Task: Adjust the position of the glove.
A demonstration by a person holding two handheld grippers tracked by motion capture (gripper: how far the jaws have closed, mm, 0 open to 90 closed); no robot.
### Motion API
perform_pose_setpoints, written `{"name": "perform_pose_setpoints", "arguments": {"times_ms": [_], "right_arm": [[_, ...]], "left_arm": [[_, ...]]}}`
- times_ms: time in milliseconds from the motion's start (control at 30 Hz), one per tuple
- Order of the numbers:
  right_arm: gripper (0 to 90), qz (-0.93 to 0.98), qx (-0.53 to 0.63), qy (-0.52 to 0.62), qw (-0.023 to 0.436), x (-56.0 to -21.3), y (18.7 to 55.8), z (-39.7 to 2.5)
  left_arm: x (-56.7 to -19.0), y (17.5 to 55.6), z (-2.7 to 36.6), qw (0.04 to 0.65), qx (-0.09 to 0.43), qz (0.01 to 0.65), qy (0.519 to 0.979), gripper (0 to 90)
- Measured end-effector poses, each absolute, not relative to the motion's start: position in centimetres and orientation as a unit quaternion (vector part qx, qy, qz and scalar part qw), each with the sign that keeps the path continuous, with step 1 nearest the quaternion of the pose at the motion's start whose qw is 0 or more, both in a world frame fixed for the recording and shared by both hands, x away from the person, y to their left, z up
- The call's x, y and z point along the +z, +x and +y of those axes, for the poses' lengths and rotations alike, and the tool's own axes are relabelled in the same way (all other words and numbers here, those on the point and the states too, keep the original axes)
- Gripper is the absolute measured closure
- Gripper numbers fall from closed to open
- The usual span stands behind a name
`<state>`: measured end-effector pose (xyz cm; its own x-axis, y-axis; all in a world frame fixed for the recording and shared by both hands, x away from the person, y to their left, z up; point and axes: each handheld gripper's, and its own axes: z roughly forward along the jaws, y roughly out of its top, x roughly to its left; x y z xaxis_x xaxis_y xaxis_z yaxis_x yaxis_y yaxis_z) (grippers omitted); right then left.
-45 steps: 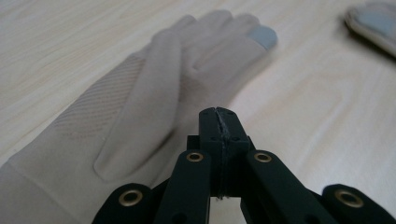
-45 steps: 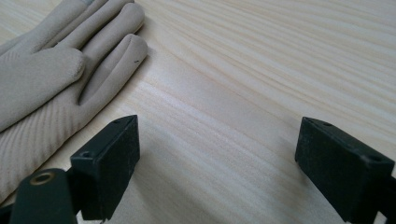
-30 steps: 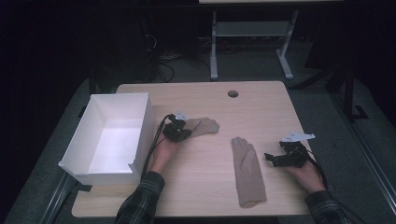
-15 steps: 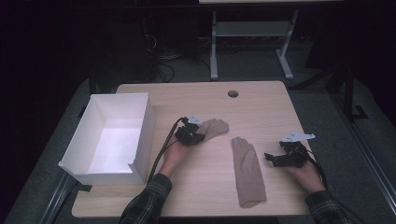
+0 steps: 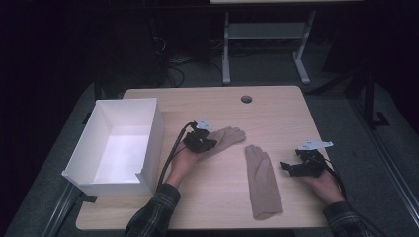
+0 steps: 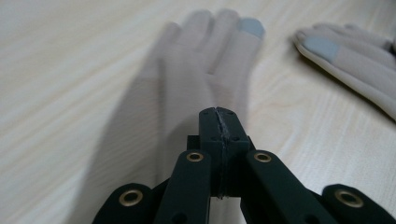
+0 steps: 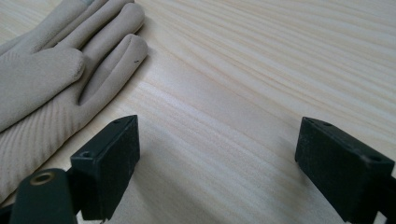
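My right gripper [image 5: 289, 167] sits released on the table [image 5: 276, 106], jaws wide, just right of the near glove [image 5: 262, 180]. My left gripper [image 5: 210, 143], jaws pressed together, is clenched on the far glove [image 5: 228, 137] mid-table. White box [image 5: 148, 143] at left.

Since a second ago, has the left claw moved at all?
Yes. The left claw has slid right, away from the white box, dragging the glove it is shut on toward the table's middle.
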<state>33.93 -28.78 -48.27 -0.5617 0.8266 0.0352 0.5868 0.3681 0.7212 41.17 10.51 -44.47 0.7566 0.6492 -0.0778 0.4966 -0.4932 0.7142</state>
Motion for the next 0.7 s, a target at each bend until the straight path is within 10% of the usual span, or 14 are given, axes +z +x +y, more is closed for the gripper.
{"name": "perform_pose_setpoints", "arguments": {"times_ms": [700], "right_arm": [[13.3,0.810,0.354,0.436,0.169,-48.3,33.9,-28.8]], "left_arm": [[-46.1,41.7,13.8,0.332,0.118,0.382,0.854,89.9]]}}
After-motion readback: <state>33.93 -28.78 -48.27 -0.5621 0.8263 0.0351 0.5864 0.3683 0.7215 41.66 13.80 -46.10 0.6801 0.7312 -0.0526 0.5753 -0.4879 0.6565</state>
